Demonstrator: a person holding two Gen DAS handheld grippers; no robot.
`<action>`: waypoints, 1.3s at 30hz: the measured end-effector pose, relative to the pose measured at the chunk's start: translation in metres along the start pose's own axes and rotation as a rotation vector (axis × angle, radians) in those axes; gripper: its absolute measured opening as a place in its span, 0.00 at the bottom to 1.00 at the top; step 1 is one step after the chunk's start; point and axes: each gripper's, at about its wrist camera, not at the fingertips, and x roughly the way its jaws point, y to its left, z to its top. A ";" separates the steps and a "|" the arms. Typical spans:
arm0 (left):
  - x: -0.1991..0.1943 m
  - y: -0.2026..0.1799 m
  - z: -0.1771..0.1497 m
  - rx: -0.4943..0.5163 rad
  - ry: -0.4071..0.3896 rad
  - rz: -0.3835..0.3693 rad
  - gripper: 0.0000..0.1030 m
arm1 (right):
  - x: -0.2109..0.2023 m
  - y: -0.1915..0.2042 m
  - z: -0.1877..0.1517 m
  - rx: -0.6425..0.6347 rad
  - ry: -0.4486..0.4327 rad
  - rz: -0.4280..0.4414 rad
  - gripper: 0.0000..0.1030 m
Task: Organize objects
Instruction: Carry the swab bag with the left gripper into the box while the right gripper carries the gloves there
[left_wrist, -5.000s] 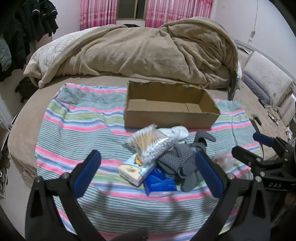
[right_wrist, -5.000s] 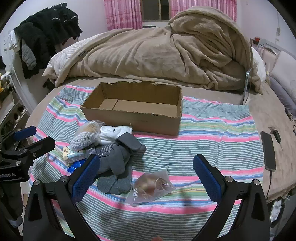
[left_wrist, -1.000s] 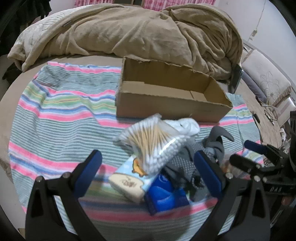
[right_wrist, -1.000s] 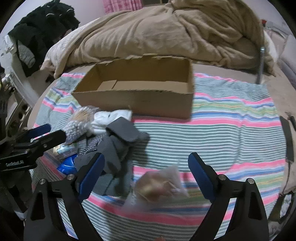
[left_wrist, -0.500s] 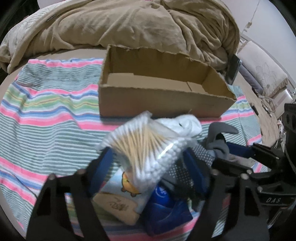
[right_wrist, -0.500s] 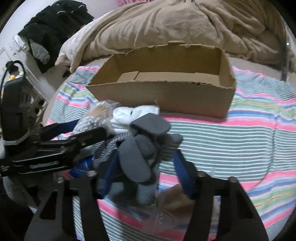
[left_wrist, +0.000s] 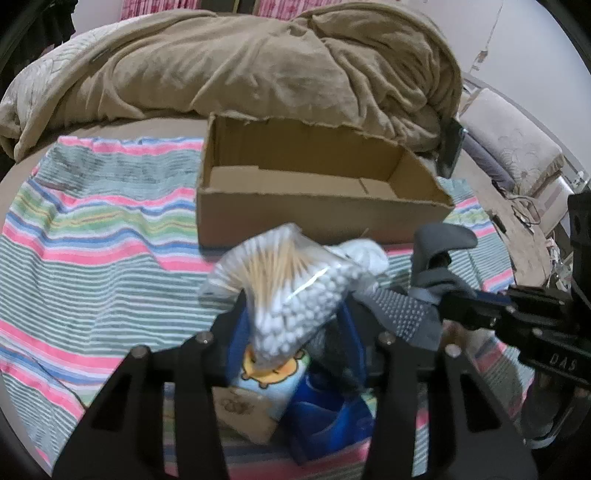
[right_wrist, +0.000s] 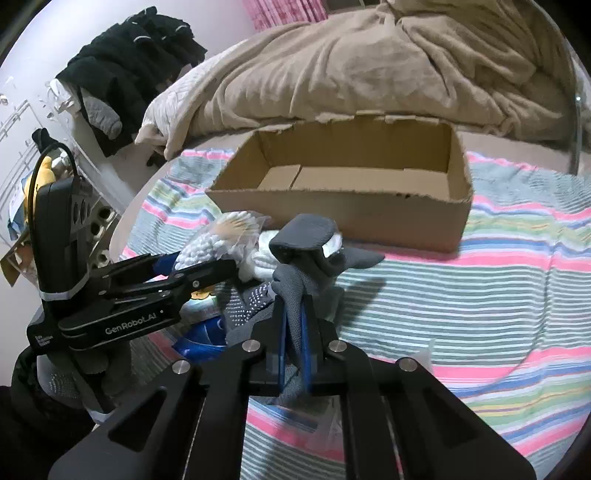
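Observation:
An open, empty cardboard box (left_wrist: 317, 206) (right_wrist: 354, 218) stands on a striped cloth on the bed. My left gripper (left_wrist: 293, 325) is shut on a clear bag of cotton swabs (left_wrist: 291, 288) (right_wrist: 218, 243), which sticks up between its blue pads. My right gripper (right_wrist: 293, 328) is shut on a grey glove (right_wrist: 306, 254) (left_wrist: 439, 251) that drapes over its pads. Beneath the left gripper lie a tissue pack with a cartoon print (left_wrist: 266, 384) and a blue packet (left_wrist: 325, 417). A white cloth (right_wrist: 260, 258) lies between the swabs and the glove.
A rumpled tan blanket (left_wrist: 258, 70) fills the bed behind the box. A small clear bag (right_wrist: 421, 360) lies on the striped cloth (right_wrist: 480, 295) right of my right gripper. Dark clothes (right_wrist: 125, 70) hang at the left. A pillow (left_wrist: 517, 151) lies at far right.
Both grippers have moved in onto the pile and closed: the left on the cotton swab bag, the right on the grey glove. Five seconds ago both were open and farther back.

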 end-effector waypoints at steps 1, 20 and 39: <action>-0.003 -0.001 0.000 0.002 -0.006 -0.002 0.44 | -0.003 0.001 0.001 -0.002 -0.007 -0.003 0.07; -0.060 -0.016 0.037 0.044 -0.150 -0.011 0.44 | -0.069 -0.004 0.039 -0.053 -0.171 -0.079 0.06; 0.005 -0.005 0.091 0.095 -0.137 0.042 0.44 | -0.012 -0.054 0.101 -0.070 -0.141 -0.155 0.06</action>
